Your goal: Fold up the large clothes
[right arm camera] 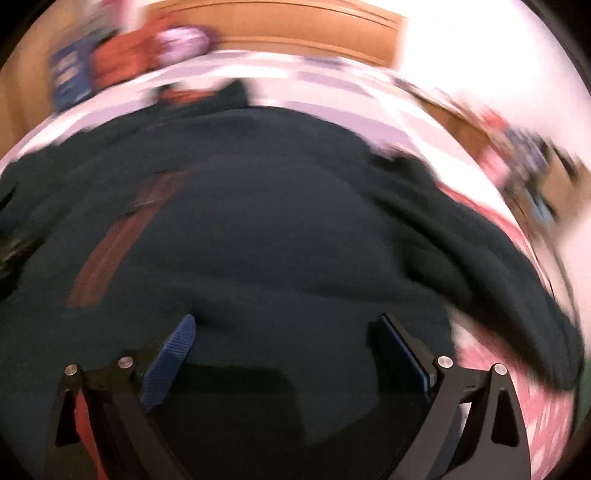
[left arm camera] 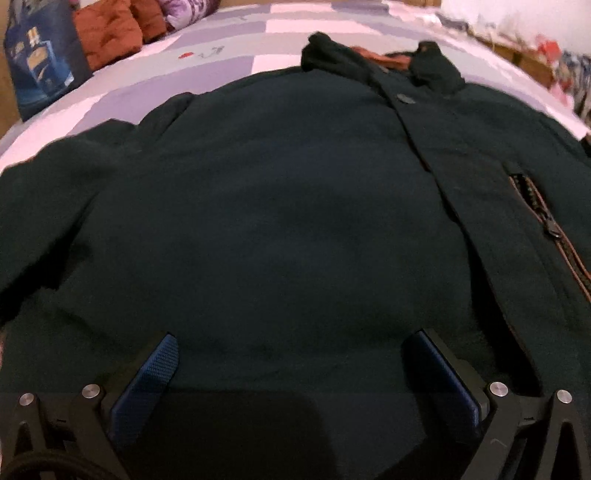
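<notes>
A large dark green jacket (left arm camera: 280,206) lies spread front-up on the bed, collar at the far end, with a button placket and a brown-trimmed pocket zipper (left arm camera: 546,225) on its right side. My left gripper (left arm camera: 293,341) is open just above the jacket's lower left half, holding nothing. In the blurred right wrist view the same jacket (right arm camera: 266,229) fills the frame, one sleeve (right arm camera: 491,258) running down the right side. My right gripper (right arm camera: 286,325) is open over the jacket's lower part, holding nothing.
The bed has a lilac and white checked sheet (left arm camera: 229,70). A blue box (left arm camera: 40,62) and rust-coloured cushions (left arm camera: 110,33) sit at the far left. Cluttered items (left arm camera: 554,62) lie along the far right edge. A wooden headboard (right arm camera: 280,29) stands behind.
</notes>
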`<state>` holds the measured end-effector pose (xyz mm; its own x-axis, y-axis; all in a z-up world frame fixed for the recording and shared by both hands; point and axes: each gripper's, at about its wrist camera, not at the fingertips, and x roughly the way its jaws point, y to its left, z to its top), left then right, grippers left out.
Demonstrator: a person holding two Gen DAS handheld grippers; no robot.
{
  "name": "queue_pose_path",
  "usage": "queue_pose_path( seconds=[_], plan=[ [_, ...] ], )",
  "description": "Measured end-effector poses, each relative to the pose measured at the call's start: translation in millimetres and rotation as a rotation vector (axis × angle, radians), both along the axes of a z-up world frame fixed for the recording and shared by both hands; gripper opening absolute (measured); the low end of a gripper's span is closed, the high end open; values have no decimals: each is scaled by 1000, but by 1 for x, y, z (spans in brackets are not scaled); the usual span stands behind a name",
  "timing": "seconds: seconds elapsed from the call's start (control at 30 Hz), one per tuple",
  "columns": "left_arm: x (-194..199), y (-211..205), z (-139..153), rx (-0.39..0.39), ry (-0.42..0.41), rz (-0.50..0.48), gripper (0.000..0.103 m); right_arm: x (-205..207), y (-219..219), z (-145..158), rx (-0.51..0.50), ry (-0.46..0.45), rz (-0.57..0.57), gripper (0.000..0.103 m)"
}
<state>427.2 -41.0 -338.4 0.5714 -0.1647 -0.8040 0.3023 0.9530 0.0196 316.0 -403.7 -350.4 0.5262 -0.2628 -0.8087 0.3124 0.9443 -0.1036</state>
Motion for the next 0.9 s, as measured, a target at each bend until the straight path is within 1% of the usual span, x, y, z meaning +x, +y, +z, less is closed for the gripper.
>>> queue_pose_path(
  seconds=[0.07, 0.13, 0.2, 0.27, 0.37, 0.43, 0.5, 0.53, 0.63, 0.7, 0.8, 0.87, 0.9],
  plan=[
    [-2, -4, -1, 12, -26, 5, 103, -15, -31, 3, -7, 12, -125, 99],
    [-3, -5, -2, 19, -34, 6, 103, -34, -55, 6, 31, 4, -211, 99],
    [-1, -3, -4, 2, -26, 7, 103, -55, -73, 11, 20, 8, -262, 99],
    [0, -2, -4, -7, -22, 8, 103, -75, -88, 21, 2, 3, -284, 99],
    [-1, -5, -4, 13, -36, 9, 103, -100, -117, 36, -1, -5, -353, 99],
    [-2, -8, -4, 28, -46, 9, 103, -123, -145, 44, 21, -9, -430, 99],
    [-2, -10, -4, 43, -55, 9, 103, -144, -175, 46, 37, 4, -536, 99],
    [-3, -10, -4, 44, -56, 9, 103, -156, -191, 45, 64, 3, -598, 99],
    [-3, -10, -4, 47, -59, 10, 103, -196, -231, 41, 200, -34, -763, 99],
    [-3, -10, -4, 52, -62, 10, 103, -214, -250, 37, 272, -59, -849, 99],
    [-3, -10, -4, 61, -70, 10, 103, -225, -272, 30, 391, -114, -916, 99],
    [-4, -10, -4, 68, -76, 10, 103, -223, -285, 23, 462, -135, -950, 99],
    [-4, -11, -4, 72, -78, 10, 103, -220, -291, 18, 515, -158, -961, 99]
  ],
)
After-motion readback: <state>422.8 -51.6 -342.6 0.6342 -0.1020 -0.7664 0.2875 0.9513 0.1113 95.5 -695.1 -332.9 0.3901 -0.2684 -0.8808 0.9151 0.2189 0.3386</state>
